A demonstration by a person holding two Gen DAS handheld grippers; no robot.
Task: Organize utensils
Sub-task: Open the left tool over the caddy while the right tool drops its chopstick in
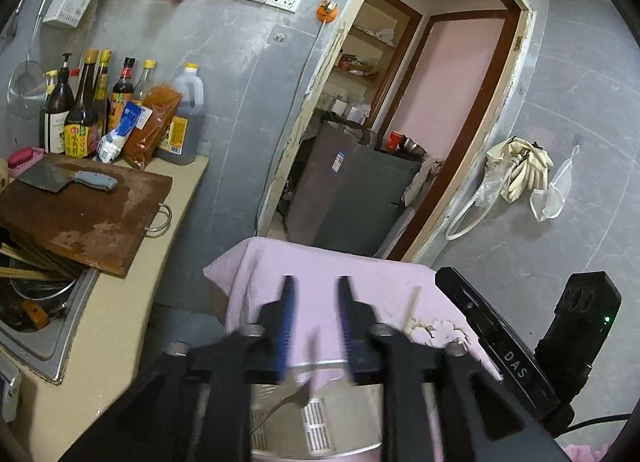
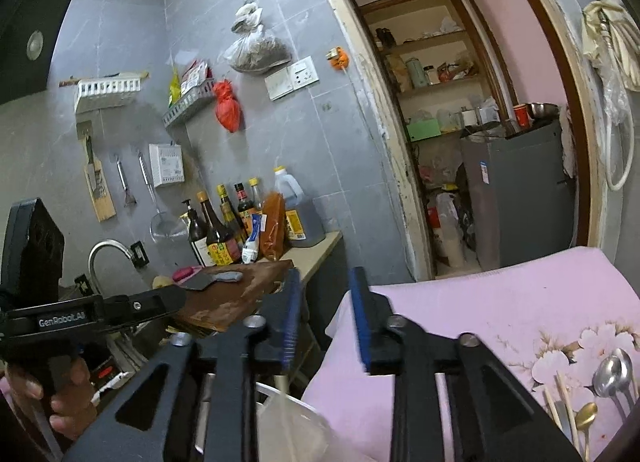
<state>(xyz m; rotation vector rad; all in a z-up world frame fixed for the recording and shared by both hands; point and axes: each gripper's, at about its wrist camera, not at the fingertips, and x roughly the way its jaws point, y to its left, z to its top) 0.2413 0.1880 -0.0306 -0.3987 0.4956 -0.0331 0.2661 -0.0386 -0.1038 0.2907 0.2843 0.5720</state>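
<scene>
Both hand-held grippers, left (image 1: 312, 302) and right (image 2: 326, 302), hang apart, holding nothing. Spoons (image 2: 608, 376) and chopsticks (image 2: 566, 398) lie loose on the pink cloth (image 2: 500, 294), far right; sorting seems barely begun.

Open pink cloth (image 2: 500, 302) is seen ahead; its right corner is crowded by 2 spoons (image 2: 608, 376) and possibly chopsticks (image 2: 564, 394).

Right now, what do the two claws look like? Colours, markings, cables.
Both the left claw and right claw are matte black, with blue ribbed pads and silver pivot bolts. The left unit's body reads "GenRobot.AI"; the right unit's reads "DAS", with a green LED and a black cable. A bare hand grips the left handle.
</scene>
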